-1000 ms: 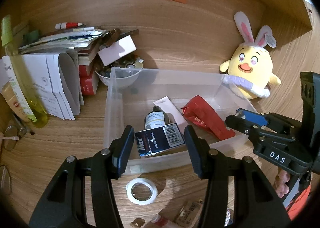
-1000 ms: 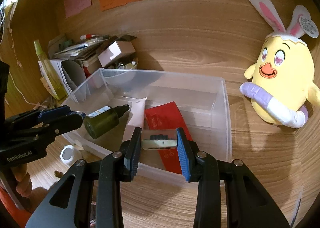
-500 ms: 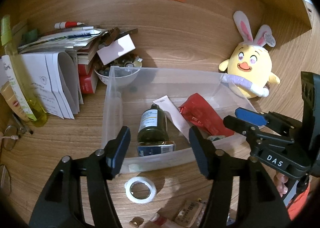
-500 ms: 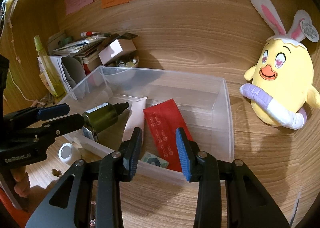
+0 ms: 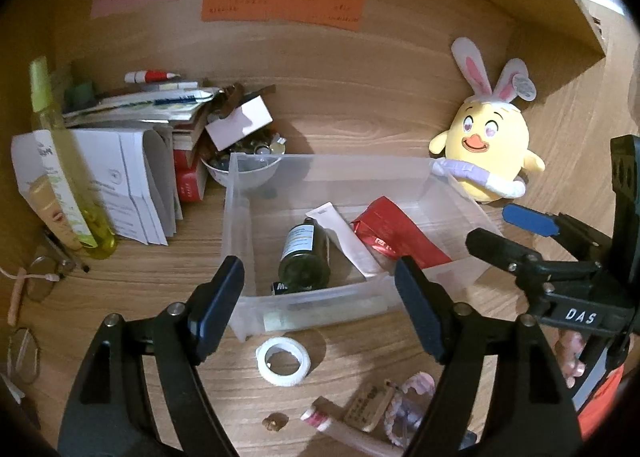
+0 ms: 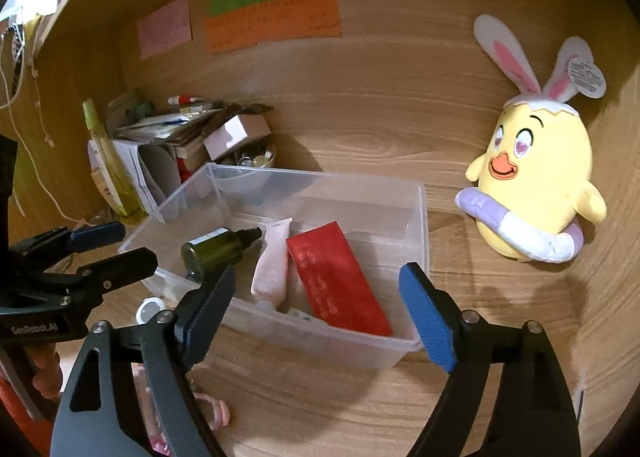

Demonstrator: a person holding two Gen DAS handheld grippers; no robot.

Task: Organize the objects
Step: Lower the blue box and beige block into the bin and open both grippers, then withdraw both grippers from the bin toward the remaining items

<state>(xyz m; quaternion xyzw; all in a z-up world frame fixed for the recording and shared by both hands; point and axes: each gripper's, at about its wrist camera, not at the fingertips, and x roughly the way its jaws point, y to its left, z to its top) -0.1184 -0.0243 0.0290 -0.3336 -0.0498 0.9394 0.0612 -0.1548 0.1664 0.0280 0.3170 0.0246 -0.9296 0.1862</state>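
A clear plastic bin (image 5: 236, 217) (image 6: 416, 217) stands on the wooden desk. In it lie a dark green bottle (image 5: 304, 253) (image 6: 216, 253), a white tube (image 5: 344, 233) (image 6: 272, 265), a red packet (image 5: 396, 233) (image 6: 336, 277) and a small black box (image 5: 288, 288) against the near wall. My left gripper (image 5: 316, 277) (image 6: 132, 245) hovers before the bin's near wall, jaws opening, nothing between them. My right gripper (image 6: 318, 277) (image 5: 492, 227) hangs over the bin's near right corner, jaws also opening and empty.
A white tape roll (image 5: 283, 361) lies just in front of the bin, with small trinkets (image 5: 368, 405) nearer still. A yellow plush chick (image 5: 488, 149) sits right of the bin. Papers and books (image 5: 132, 161), a spray bottle (image 5: 68, 177) and a bowl (image 5: 244, 169) crowd the left.
The left gripper let go of the black box, which now lies in the bin. The right gripper dropped its small item into the bin. Both opened wide and drew back.
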